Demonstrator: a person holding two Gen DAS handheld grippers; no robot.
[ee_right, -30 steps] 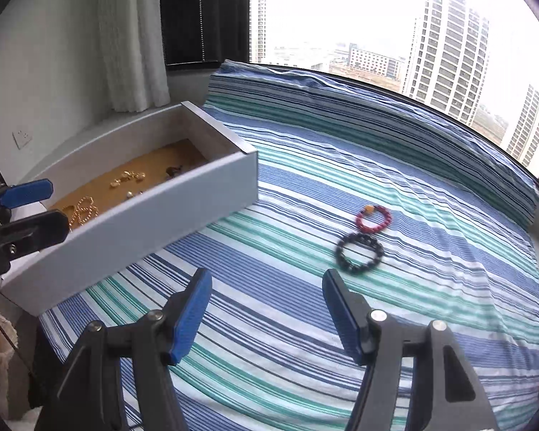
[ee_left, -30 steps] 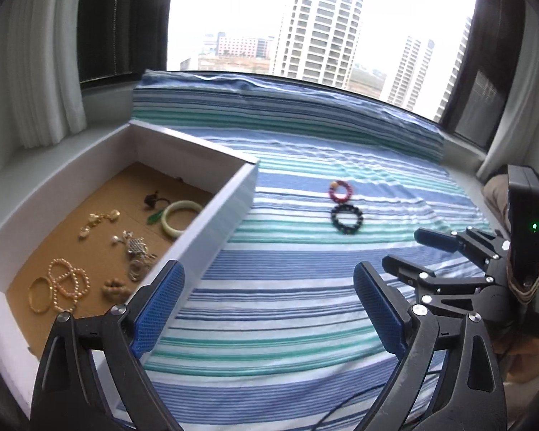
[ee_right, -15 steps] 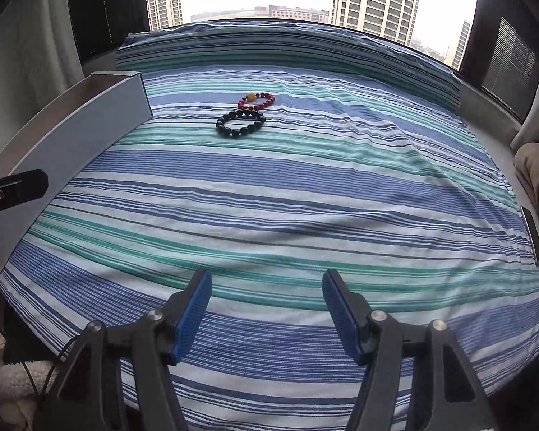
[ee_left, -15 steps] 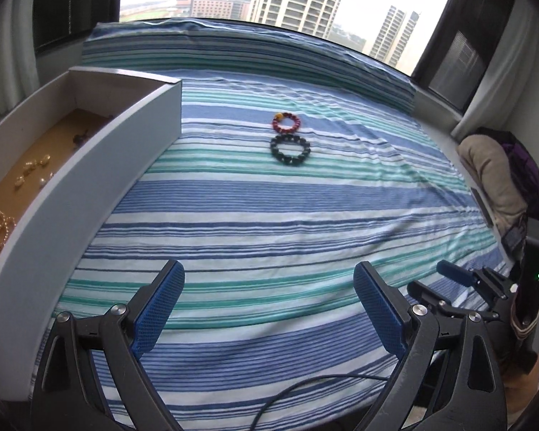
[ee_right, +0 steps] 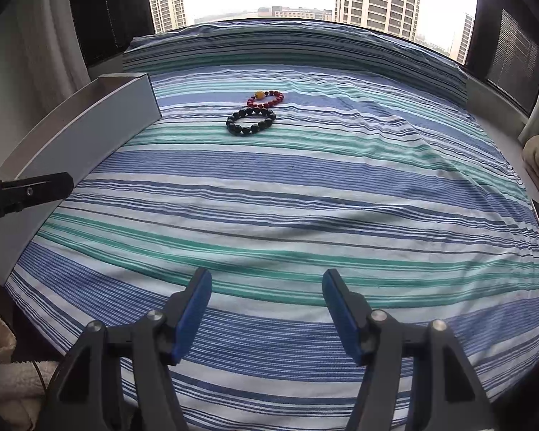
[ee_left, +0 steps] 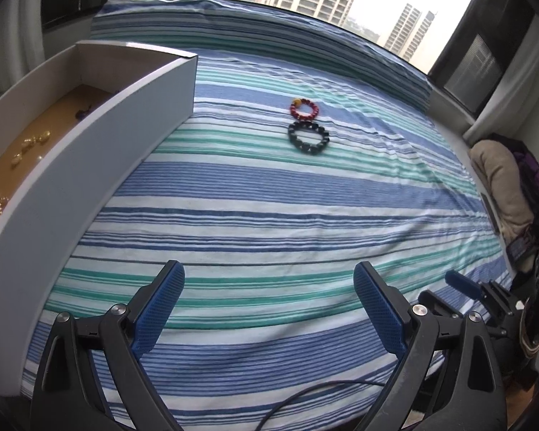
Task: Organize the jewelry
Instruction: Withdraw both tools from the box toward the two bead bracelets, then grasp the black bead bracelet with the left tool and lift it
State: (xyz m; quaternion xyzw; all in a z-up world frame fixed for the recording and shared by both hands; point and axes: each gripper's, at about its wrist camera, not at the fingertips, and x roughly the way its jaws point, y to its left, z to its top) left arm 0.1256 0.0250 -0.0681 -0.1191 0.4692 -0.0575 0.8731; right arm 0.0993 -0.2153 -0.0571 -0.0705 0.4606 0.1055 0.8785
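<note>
On the striped bedspread (ee_right: 305,194), the light, limp black bead bracelet (ee_right: 250,122) touching the red bead bracelet (ee_right: 266,98) should be pinched across its strand by either spread, empty gripper: left gripper (ee_left: 269,309), right gripper (ee_right: 267,309).

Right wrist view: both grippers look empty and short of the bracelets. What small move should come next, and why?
Probably advance the right gripper toward the black bracelet. Its jaws are open and empty, and that bracelet is the nearer of two lying loose on the striped sheet, beside the red bracelet, outside the tray.
</note>
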